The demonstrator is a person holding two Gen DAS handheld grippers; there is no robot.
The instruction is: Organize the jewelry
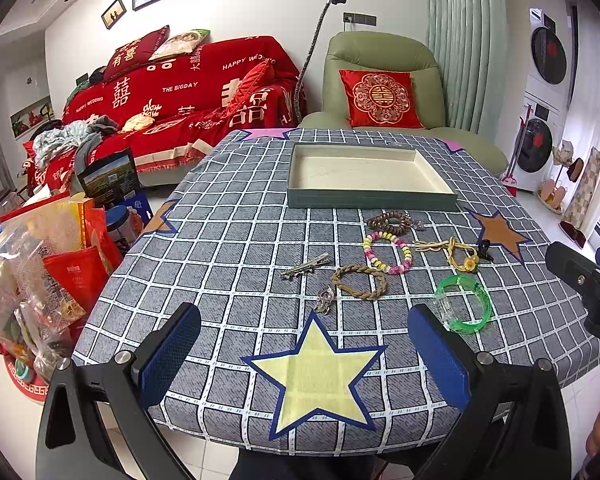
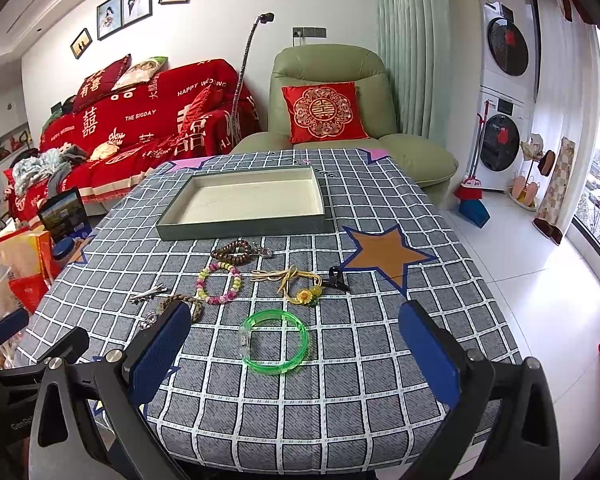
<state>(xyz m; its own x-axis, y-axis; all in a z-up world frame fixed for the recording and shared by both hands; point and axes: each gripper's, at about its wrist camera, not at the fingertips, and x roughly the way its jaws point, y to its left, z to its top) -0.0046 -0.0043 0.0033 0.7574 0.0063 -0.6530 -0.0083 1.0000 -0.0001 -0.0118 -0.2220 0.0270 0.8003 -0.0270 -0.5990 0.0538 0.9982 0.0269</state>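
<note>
An empty green tray (image 1: 372, 200) (image 2: 240, 229) with a cream inside sits at the table's far side. In front of it lie a brown bead bracelet (image 1: 390, 222) (image 2: 236, 251), a pink and yellow bead bracelet (image 1: 386, 253) (image 2: 219, 283), a yellow flower cord (image 1: 460, 258) (image 2: 300, 286), a black clip (image 1: 485, 249) (image 2: 336, 278), a braided brown bracelet (image 1: 358, 282), a silver hair clip (image 1: 305, 266) (image 2: 148, 293), a silver charm (image 1: 325, 299) and a green bangle (image 1: 464, 303) (image 2: 276, 342). My left gripper (image 1: 304, 354) is open above the yellow star. My right gripper (image 2: 294, 350) is open, with the green bangle between its fingers.
The table (image 1: 236, 240) has a grey checked cloth with stars. Bags of snacks (image 1: 40, 264) stand on the floor at its left. A red sofa (image 1: 180, 96) and a green armchair (image 2: 332, 120) stand behind it. Stacked washers (image 2: 504, 112) are at the right.
</note>
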